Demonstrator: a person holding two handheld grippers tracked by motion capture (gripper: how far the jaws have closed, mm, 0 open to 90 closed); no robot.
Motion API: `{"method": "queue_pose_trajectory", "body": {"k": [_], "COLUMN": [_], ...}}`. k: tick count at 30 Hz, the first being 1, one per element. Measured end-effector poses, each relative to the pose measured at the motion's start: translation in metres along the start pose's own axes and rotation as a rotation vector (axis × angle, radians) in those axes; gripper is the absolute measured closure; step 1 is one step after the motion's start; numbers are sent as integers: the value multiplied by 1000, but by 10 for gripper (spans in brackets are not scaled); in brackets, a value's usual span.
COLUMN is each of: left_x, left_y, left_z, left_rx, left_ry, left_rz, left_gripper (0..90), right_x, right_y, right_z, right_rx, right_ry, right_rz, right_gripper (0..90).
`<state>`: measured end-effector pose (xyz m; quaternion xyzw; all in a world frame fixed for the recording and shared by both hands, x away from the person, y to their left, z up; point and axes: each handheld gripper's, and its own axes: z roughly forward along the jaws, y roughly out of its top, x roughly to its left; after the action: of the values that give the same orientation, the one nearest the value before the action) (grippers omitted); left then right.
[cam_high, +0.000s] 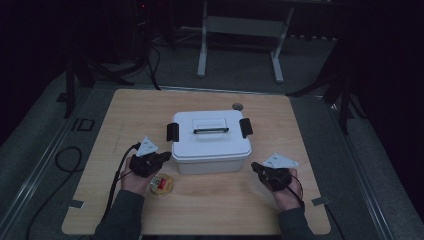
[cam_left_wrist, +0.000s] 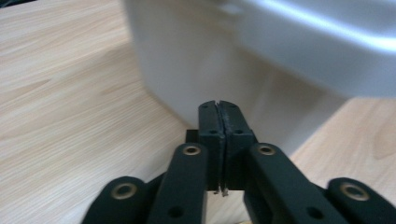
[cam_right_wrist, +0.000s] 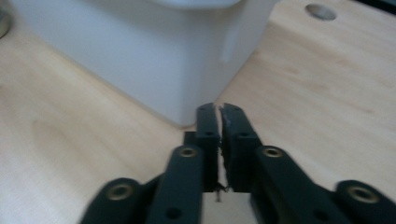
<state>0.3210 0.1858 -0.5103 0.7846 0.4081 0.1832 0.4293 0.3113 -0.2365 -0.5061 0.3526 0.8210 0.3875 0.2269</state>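
On our wooden table (cam_high: 125, 115) in a dark room, the white lidded box (cam_high: 211, 142) lies crosswise, handle up, between our clenched, empty left gripper (cam_high: 166, 157) and right gripper (cam_high: 256, 166).

One white lidded box (cam_high: 211, 142) with two black latches (cam_high: 172, 132) sits between two grippers' fingers (cam_left_wrist: 218, 122); one small round dish (cam_high: 162, 184) lies behind the left fingers.

Light wooden table (cam_high: 120, 115), square top, on a grey floor. White lidded box (cam_high: 210, 150) sits at centre, black latches on both ends. Small round dish (cam_high: 162, 184) lies at 7 o'clock from the box, near the front edge. Round hole (cam_high: 237, 106) in the tabletop at 1 o'clock.
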Motion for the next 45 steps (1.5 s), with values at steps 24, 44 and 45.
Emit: {"method": "queue_pose_trajectory", "body": {"k": [24, 44, 45], "left_x": [51, 55, 55], "left_y": [-31, -39, -39], "left_z": [14, 24, 25], "left_rx": [73, 135, 133], "left_ry": [155, 161, 161], "left_rz": [-97, -96, -95], "left_gripper": [636, 613, 608], "right_x": [-37, -32, -33], "right_y": [28, 33, 35], "right_z": [39, -1, -5], "right_rx": [-99, -34, -32], "right_ry": [158, 114, 107], "right_rz": [78, -61, -64], "right_gripper": [899, 769, 756]}}
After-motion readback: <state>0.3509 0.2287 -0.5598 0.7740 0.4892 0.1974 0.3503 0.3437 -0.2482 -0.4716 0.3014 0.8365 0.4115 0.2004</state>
